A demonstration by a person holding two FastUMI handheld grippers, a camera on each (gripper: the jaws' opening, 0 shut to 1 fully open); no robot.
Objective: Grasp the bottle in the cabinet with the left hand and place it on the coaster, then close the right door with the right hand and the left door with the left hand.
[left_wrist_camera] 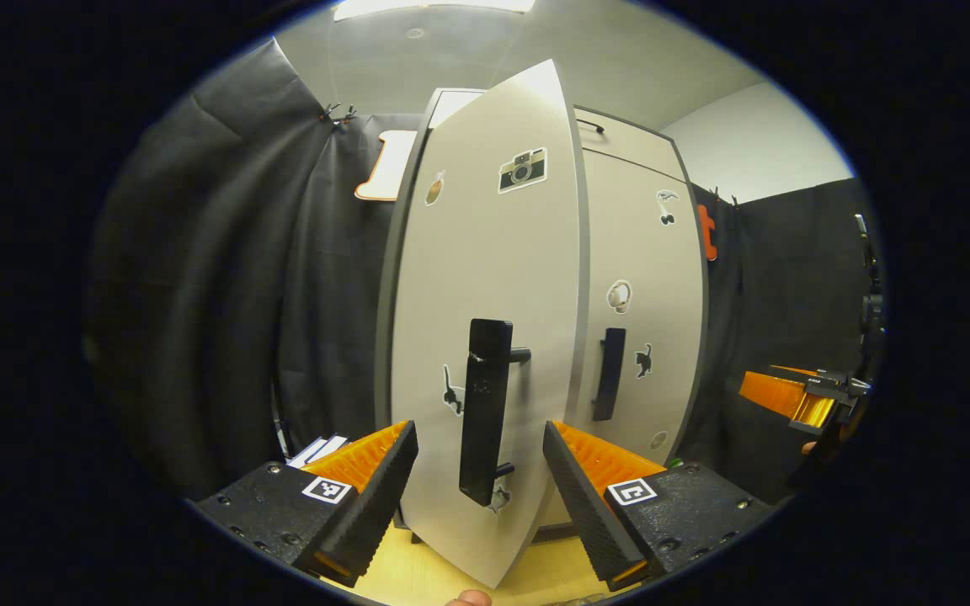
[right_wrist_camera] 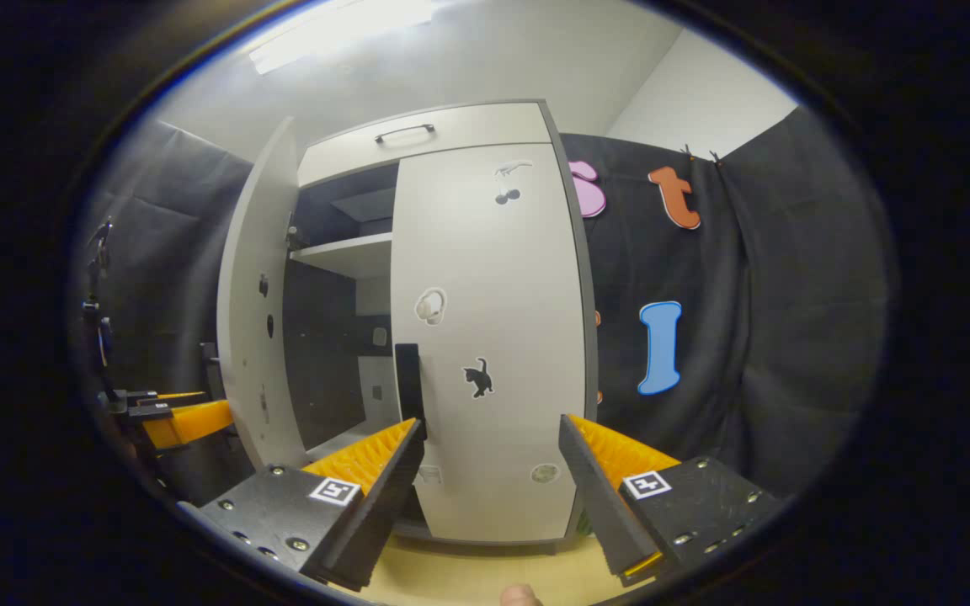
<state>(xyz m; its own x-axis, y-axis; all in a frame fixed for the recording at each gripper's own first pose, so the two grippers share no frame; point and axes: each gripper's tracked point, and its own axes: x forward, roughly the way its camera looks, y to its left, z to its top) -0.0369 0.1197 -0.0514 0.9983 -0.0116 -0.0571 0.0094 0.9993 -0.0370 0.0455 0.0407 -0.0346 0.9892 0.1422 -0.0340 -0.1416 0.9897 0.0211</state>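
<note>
Left gripper [left_wrist_camera: 479, 471]: lower centre of the left gripper view, fingers wide apart and holding nothing; the left door's handle stands in the gap between them, untouched.
Right gripper [right_wrist_camera: 492, 471]: lower centre of the right gripper view, fingers wide apart, empty, facing the right door.
Left door [left_wrist_camera: 485, 278]: open, swung out toward the camera, centre of the left gripper view.
Left door handle [left_wrist_camera: 483, 412]: a black upright bar, low on the door.
Right door [right_wrist_camera: 489, 337]: appears closed, flat against the cabinet [right_wrist_camera: 451, 126], centre of the right gripper view.
Bottle and coaster: I cannot find them; what can be seen of the shelves through the gap looks bare.
Step, as I judge: only the left door remains to close.
Handling: the door is a stiff, light panel on hinges and should swing easily; push on the flat face near the handle, or take the bar at its middle.
</note>
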